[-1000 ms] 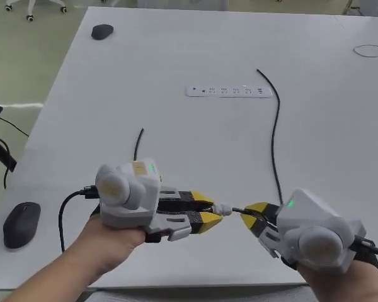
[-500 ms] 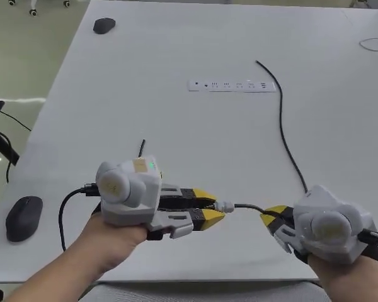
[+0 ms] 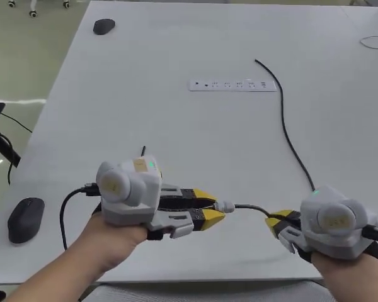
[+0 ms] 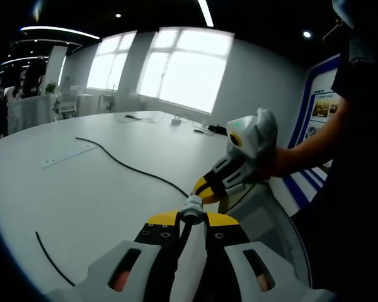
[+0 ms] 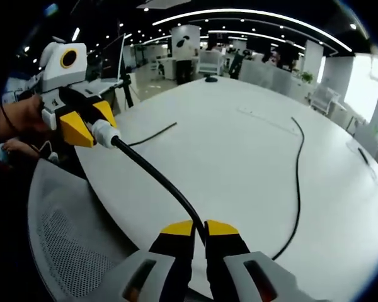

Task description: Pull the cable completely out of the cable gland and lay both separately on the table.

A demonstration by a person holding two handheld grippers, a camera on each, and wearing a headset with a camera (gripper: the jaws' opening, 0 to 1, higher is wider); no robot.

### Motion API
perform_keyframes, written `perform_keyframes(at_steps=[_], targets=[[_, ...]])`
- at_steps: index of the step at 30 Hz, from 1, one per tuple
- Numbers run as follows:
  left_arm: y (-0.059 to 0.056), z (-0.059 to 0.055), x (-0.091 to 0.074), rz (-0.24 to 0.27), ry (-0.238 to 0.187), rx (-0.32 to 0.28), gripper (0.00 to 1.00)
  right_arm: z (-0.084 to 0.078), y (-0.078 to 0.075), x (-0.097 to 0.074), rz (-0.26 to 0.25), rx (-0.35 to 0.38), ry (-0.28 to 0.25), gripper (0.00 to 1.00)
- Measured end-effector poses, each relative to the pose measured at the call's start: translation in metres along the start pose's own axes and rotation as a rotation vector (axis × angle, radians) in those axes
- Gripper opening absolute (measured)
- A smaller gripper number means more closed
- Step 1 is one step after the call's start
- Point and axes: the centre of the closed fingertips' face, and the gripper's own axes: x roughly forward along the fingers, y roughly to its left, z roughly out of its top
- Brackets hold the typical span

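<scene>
Head view: left gripper (image 3: 211,207) clenched on cable gland (image 3: 225,206); right gripper (image 3: 274,220), clamped on cable (image 3: 252,207), now farther from gland. Left gripper view: gland pinched at tips. Right gripper view: longer cable span bared beyond gland; extraction advancing, unfinished.

bright, even light on the white bench (image 3: 176,126); windows (image 4: 183,69) blown out upper centre; both gripper views bend at edges.

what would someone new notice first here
Two yellow-tipped grippers near the front edge of the table: the left gripper clamps the white cable gland, the right gripper grips the black cable running out of it. Behind, the cable trails past a white power strip.
</scene>
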Motion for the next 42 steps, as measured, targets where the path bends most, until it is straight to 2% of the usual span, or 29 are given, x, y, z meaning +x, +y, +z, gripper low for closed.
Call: perform_keyframes(at_steps=[4, 9, 16, 19, 22, 24, 26, 29, 31, 42], targets=[[0.004, -0.001, -0.003, 0.009, -0.001, -0.005, 0.15, 0.007, 0.003, -0.006, 0.008, -0.031, -0.038, 0.01], [0.006, 0.001, -0.008, 0.008, -0.010, -0.015, 0.15, 0.010, 0.008, -0.015, 0.001, -0.080, -0.026, 0.02], [0.006, -0.002, -0.008, 0.004, -0.002, -0.019, 0.15, 0.037, 0.024, -0.025, 0.005, -0.235, -0.058, 0.09], [0.005, -0.003, -0.007, 0.001, 0.003, -0.016, 0.15, 0.056, 0.043, -0.025, 0.037, -0.319, -0.096, 0.11], [0.004, -0.001, -0.006, -0.002, 0.001, -0.016, 0.15, 0.068, 0.058, -0.025, 0.062, -0.365, -0.115, 0.11], [0.004, -0.001, -0.006, -0.003, 0.001, -0.014, 0.15, 0.072, 0.062, -0.023, 0.061, -0.432, -0.111, 0.11], [0.004, -0.001, -0.006, -0.005, 0.003, -0.016, 0.15, 0.074, 0.068, -0.019, 0.070, -0.452, -0.112, 0.10], [0.003, -0.002, -0.006, -0.007, 0.006, -0.015, 0.15, 0.072, 0.073, -0.015, 0.082, -0.545, -0.094, 0.07], [0.003, -0.003, -0.006, -0.006, 0.010, -0.013, 0.15, 0.068, 0.076, -0.013, 0.091, -0.555, -0.078, 0.03], [0.002, -0.004, -0.004, -0.012, 0.011, -0.025, 0.15, 0.070, 0.075, -0.014, 0.095, -0.536, -0.081, 0.02]])
